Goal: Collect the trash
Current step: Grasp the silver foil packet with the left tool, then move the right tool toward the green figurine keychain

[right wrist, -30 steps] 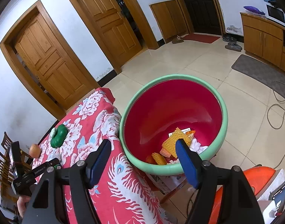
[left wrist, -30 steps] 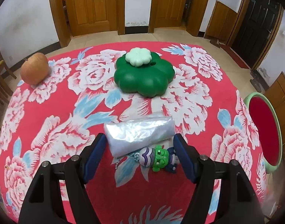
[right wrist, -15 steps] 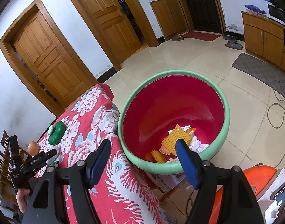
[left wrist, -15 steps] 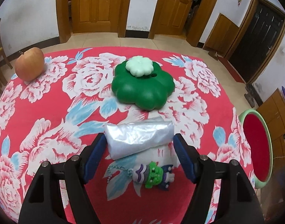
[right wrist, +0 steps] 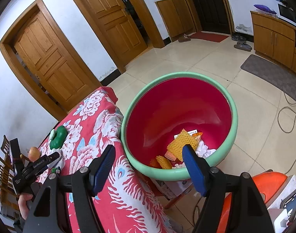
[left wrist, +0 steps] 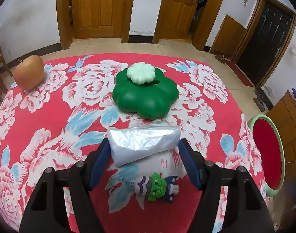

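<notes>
Left wrist view only: left gripper (left wrist: 144,151) jaws just narrowing, astride plastic bag (left wrist: 143,142); right wrist's: spread right gripper (right wrist: 148,155), near basin (right wrist: 233,124).

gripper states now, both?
Left gripper: just closing around the plastic bag; grip cannot be told.
Right gripper: open, empty, over the bin.

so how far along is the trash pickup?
Done: orange mesh pieces and wrappers already lie in the basin. In hand: the left gripper brackets the clear plastic bag, jaws closing, not visibly gripping. The right gripper hangs open, empty, at the basin. Left: lift the bag and drop it in.
</notes>
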A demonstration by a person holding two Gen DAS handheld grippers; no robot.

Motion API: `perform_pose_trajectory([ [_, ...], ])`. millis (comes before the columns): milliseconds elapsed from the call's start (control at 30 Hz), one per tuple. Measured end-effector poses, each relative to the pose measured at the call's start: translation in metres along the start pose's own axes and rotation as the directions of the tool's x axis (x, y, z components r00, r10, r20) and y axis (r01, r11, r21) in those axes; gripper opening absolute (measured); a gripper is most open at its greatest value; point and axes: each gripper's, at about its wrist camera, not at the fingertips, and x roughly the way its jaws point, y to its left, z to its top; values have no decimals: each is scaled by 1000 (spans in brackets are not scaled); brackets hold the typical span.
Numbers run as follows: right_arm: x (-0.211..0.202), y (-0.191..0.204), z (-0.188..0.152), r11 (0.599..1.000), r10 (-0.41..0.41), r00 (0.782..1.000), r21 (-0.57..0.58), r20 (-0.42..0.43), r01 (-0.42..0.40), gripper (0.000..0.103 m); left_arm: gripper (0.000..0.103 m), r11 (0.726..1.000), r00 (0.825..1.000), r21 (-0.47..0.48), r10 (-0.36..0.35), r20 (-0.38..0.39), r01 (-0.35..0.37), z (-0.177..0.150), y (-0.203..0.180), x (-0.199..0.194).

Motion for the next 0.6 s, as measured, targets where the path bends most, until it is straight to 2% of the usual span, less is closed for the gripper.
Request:
perform_pose_trajectory([
  [300, -29, 11, 3, 999, 20, 998, -39, 51, -18, 74, 71, 1000, 998, 23, 18, 65, -20, -10, 4, -50],
  [433, -43, 20, 3, 997, 52, 996, -58, 68, -48, 74, 71, 1000, 998, 12, 11, 68, -12, -19, 13, -70],
  [600, -62, 45, -1, 989, 96, 991, -123, 88, -85, 74, 71, 999, 995, 7, 46, 88, -47, -31, 28, -94],
])
